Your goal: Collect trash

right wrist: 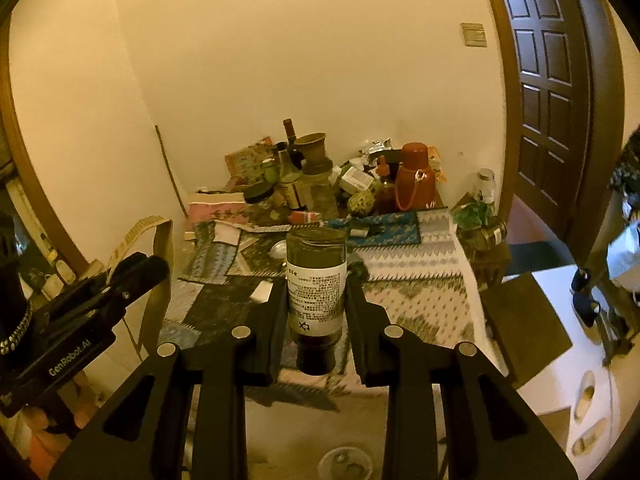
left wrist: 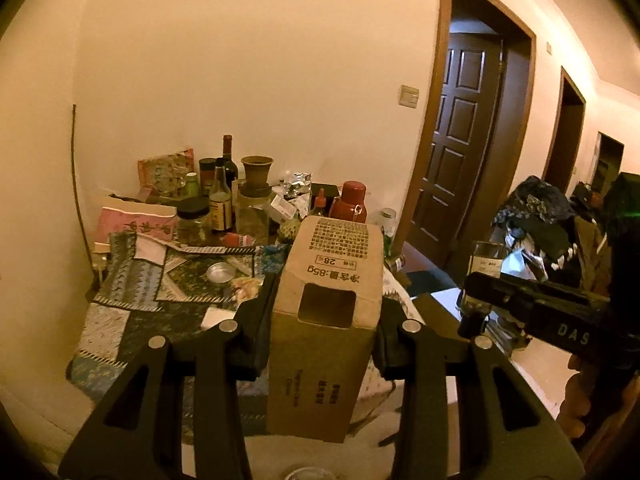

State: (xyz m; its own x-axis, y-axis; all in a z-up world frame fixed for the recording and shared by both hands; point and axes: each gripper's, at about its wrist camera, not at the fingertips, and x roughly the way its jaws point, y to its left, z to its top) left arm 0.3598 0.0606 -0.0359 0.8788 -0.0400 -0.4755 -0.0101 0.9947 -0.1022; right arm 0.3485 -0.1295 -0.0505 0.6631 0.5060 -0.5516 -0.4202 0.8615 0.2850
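My left gripper is shut on a brown cardboard box with a cut-out window and printed text, held above the near edge of the table. The right gripper is shut on a dark glass bottle with a white label, its cap end toward the camera. In the left wrist view the right gripper shows side-on at the right with that bottle. Seen from the right wrist, the left gripper is at the left with the box.
A table under a patchwork cloth carries clutter along the wall: a red flask, a wine bottle, jars and packets. A dark door stands at the right, and a heap of clothes beyond it. A clear cup lies below.
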